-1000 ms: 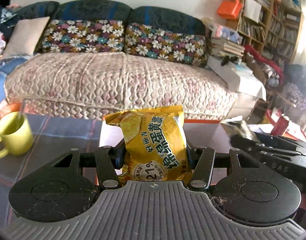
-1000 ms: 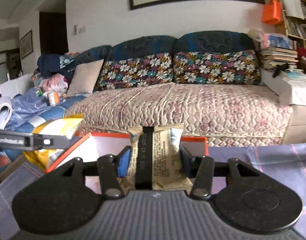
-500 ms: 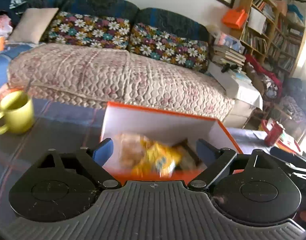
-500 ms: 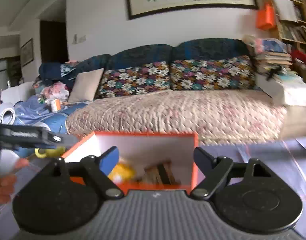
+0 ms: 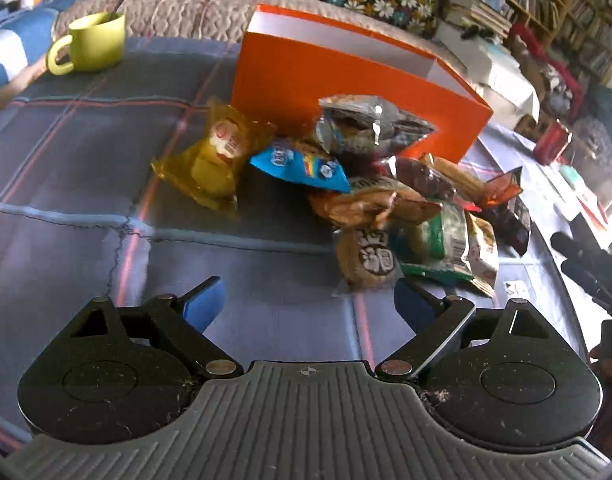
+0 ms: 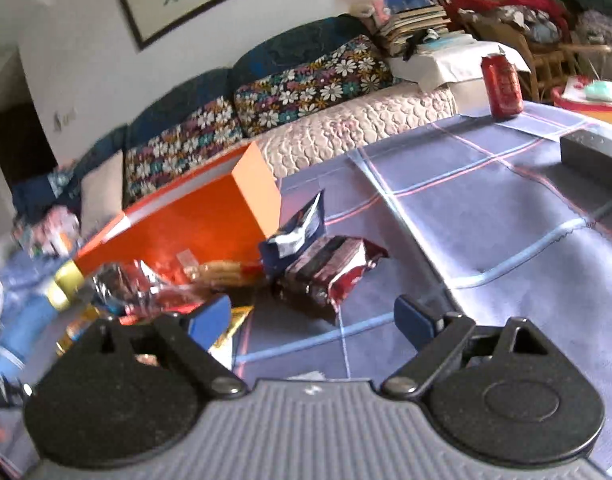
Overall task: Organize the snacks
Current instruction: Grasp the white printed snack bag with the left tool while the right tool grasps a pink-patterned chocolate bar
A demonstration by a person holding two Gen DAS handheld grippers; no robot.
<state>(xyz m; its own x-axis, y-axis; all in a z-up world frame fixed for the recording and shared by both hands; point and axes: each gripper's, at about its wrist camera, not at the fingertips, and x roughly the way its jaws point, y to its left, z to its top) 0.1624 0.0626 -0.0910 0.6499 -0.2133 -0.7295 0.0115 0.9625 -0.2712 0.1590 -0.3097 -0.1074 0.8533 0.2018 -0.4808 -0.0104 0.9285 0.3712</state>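
Step in hand, judged: picking the next packets from the loose pile for the orange box (image 5: 345, 92).

Left gripper (image 5: 306, 304): fingers (image 5: 204, 302) released, spread wide, nothing between them, hovering over bare bench (image 5: 66, 208). Nearest candidate: brown round packet (image 5: 367, 260) just off the right finger at 1 o'clock. Best approach, as a judgement: shift toward 1 o'clock, straddle the packet across its narrow width, close on the body rather than the crimped edge. Green packet (image 5: 449, 240) touches it at 3 o'clock; risk of dragging both.

Right gripper (image 6: 311, 320): fingers (image 6: 210, 320) spreading at this moment, nothing between them. Red-and-dark packet (image 6: 329, 272) lies ahead at 12 o'clock, apart from the pads. Advisable to centre over it before closing; navy packet (image 6: 298, 232) leans against it at 11 o'clock.

Snack pile: on the bench against the box's near wall, outside it. Yellow packet (image 5: 214, 156) at 10 o'clock of the pile, blue packet (image 5: 302, 164) beside it, silver packet (image 5: 365, 124) against the orange wall.

Containers:
- Orange box: open top, white inside wall visible; floor and contents hidden in both views.
- Yellow-green mug (image 5: 92, 42): at 11 o'clock, far edge of bench, utensil handle sticking out; liquid level not visible.
- Red can (image 6: 501, 86): upright at 1 o'clock in right view; cannot tell whether opened.
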